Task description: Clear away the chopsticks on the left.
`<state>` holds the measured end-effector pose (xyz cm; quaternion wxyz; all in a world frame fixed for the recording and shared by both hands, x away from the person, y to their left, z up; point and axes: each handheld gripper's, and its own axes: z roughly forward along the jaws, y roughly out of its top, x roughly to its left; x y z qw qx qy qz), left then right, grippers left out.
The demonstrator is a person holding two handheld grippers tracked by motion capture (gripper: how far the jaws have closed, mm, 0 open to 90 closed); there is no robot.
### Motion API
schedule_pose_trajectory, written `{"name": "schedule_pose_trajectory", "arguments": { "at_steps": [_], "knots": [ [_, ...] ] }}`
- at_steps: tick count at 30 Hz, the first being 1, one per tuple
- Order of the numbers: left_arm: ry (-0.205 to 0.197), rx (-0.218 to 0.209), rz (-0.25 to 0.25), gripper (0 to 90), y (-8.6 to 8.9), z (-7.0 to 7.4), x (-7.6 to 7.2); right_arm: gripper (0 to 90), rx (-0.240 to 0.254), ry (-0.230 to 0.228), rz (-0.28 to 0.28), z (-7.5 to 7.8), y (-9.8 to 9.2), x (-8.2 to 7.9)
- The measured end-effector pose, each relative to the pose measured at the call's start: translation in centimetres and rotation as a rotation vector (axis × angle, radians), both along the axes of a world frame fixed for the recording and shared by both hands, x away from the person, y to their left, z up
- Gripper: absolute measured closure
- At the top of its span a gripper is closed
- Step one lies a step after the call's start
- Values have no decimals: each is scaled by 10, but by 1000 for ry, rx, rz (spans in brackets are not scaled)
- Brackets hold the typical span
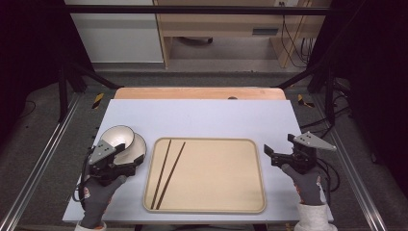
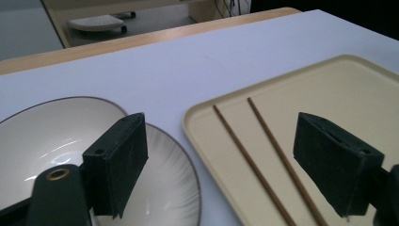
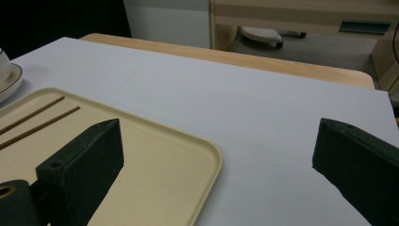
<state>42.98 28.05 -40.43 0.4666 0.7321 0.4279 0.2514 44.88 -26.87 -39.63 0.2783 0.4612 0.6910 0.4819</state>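
Flanking the tray (image 1: 211,204) holding chopsticks (image 1: 167,173), both grippers' fingers (image 2: 117,165) gape, grasping nothing.

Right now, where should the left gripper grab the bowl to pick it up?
Probably the near rim of the bowl, coming from above with one jaw inside and one outside. It sits upright on the plate, its thin edge open to the left gripper, whose jaws are spread beside it.

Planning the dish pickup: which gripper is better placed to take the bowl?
Left. The left gripper hangs open right over the bowl and plate, left of the tray. The right gripper sits open beyond the tray's far side.
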Motion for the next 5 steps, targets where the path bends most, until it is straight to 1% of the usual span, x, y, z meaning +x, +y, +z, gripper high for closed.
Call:
{"name": "schedule_pose_trajectory", "arguments": {
  "at_steps": [3, 5],
  "knots": [
    [-1, -2, 6, 174, 9, -2, -2, 27, -2, 3, 2, -1, 1, 1],
    [-2, -1, 6, 173, 11, -3, -3, 26, 0, 4, 1, -1, 1, 1]
  ]
}}
